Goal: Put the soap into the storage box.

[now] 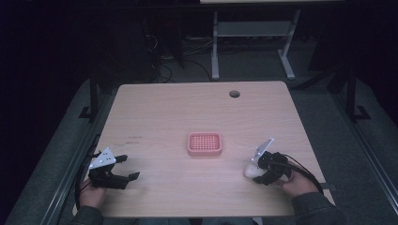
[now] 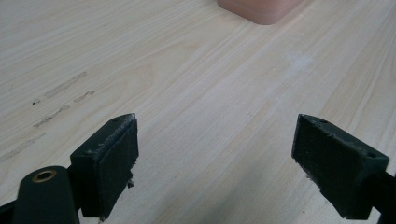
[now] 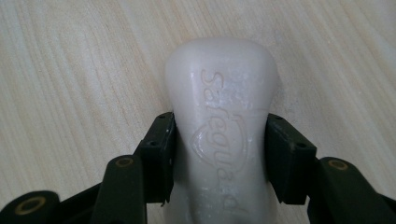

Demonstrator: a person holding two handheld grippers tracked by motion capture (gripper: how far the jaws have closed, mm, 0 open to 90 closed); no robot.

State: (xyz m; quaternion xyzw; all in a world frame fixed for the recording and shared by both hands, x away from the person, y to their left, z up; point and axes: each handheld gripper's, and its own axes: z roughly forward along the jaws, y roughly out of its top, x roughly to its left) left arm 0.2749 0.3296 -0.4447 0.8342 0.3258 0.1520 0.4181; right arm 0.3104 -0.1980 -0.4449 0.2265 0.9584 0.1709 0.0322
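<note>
A white soap bar (image 3: pixel 219 126) with raised lettering lies on the wooden table, and my right gripper (image 3: pixel 219 154) is shut on its two long sides. From above, the soap bar (image 1: pixel 250 171) pokes out left of the right gripper (image 1: pixel 259 169) near the table's front right. A pink soap dish (image 1: pixel 204 143) with a gridded top sits at mid-table; its corner (image 2: pixel 261 10) shows at the top of the left gripper view. My left gripper (image 1: pixel 130 167) rests at the front left, open, its pads (image 2: pixel 112 163) apart over bare wood with nothing between them.
The table (image 1: pixel 187 108) has a round cable hole (image 1: pixel 234 93) at the back right. Faint dark scuff marks (image 2: pixel 60 100) run across the wood left of the left gripper. Beyond the table stand a white desk frame (image 1: pixel 253 42) and floor cables.
</note>
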